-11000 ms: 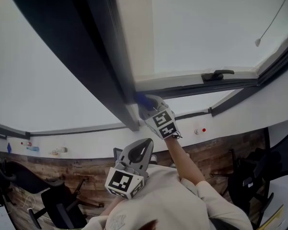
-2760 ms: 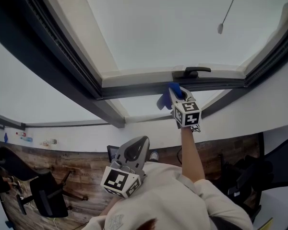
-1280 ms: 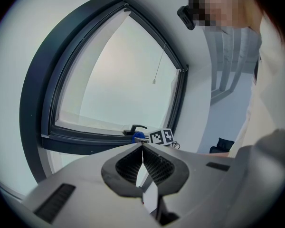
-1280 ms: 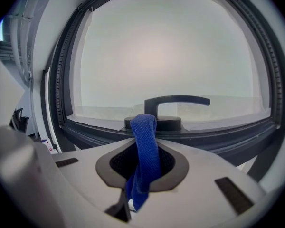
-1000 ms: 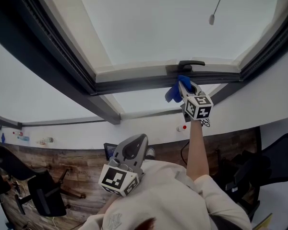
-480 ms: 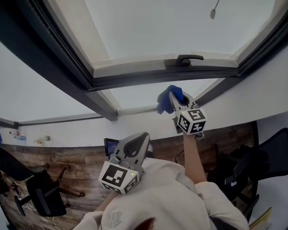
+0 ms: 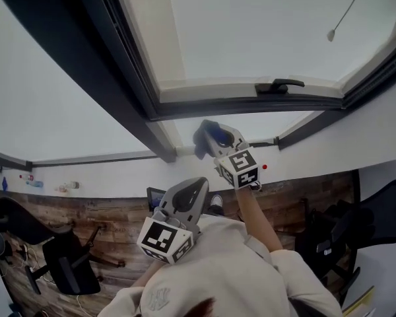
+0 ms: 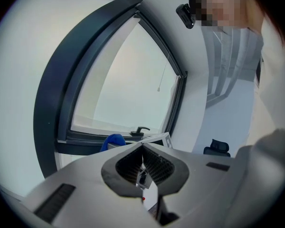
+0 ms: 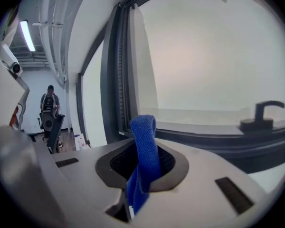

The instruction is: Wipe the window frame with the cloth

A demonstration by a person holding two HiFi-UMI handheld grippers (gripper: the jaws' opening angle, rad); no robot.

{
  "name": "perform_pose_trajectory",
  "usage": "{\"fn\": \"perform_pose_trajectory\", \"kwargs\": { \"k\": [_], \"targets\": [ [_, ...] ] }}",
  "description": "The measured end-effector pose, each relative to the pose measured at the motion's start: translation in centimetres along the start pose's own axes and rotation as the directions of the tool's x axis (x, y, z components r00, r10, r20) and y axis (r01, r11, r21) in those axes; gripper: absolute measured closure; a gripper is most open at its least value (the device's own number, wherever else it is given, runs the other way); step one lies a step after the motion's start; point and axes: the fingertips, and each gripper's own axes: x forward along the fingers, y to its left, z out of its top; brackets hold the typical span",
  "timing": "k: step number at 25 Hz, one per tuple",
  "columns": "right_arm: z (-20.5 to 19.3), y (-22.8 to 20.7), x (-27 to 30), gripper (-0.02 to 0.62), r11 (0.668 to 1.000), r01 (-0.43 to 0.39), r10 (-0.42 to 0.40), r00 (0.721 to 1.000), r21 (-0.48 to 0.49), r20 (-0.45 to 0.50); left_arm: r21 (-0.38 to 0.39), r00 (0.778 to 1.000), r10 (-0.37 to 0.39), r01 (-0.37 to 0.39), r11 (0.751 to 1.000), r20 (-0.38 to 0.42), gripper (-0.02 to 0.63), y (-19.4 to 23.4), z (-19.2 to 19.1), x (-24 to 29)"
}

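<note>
My right gripper [image 7: 214, 139] is shut on a blue cloth [image 7: 205, 137], held up just under the dark window frame [image 7: 237, 105] near its lower left corner. In the right gripper view the blue cloth [image 9: 143, 156] stands folded between the closed jaws, a short way from the frame's bottom rail [image 9: 218, 141]. A black window handle [image 7: 278, 86] sits on the rail to the right, and the handle [image 9: 263, 114] shows at that view's right. My left gripper [image 7: 185, 207] is shut and empty, held low near the person's chest; its view shows the blue cloth [image 8: 114, 141] below the frame [image 8: 52, 103].
A blind cord with a small weight [image 7: 330, 35] hangs over the pane. White wall [image 7: 330, 154] lies under the window. Office chairs [image 7: 69, 269] stand on the wood floor below. A person with a backpack [image 9: 50, 101] stands far off in the right gripper view.
My right gripper has carried the cloth leftward and down along the bottom rail, away from the handle toward the frame's lower left corner. The left gripper stayed put.
</note>
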Motion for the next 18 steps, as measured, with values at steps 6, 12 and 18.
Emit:
{"fn": "perform_pose_trajectory", "kwargs": {
  "k": [6,12,18],
  "targets": [
    [2.2,6.2,6.3,0.546,0.987,-0.107,0.105,0.994,-0.119,-0.021,-0.016,0.999,0.039,-0.039,0.999,0.009,0.597,3.7,0.5,-2.6],
    [2.0,8.7,10.0,0.546,0.984,-0.114,0.109,0.993,-0.14,-0.042,-0.021,0.995,0.091,-0.091,0.996,0.039,0.597,7.4,1.2,-5.6],
    [1.2,7.5,12.7,0.546,0.988,-0.066,0.059,0.997,-0.138,-0.056,-0.011,0.992,0.115,-0.114,0.993,0.048,0.597,10.1,1.7,-7.0]
  ]
}}
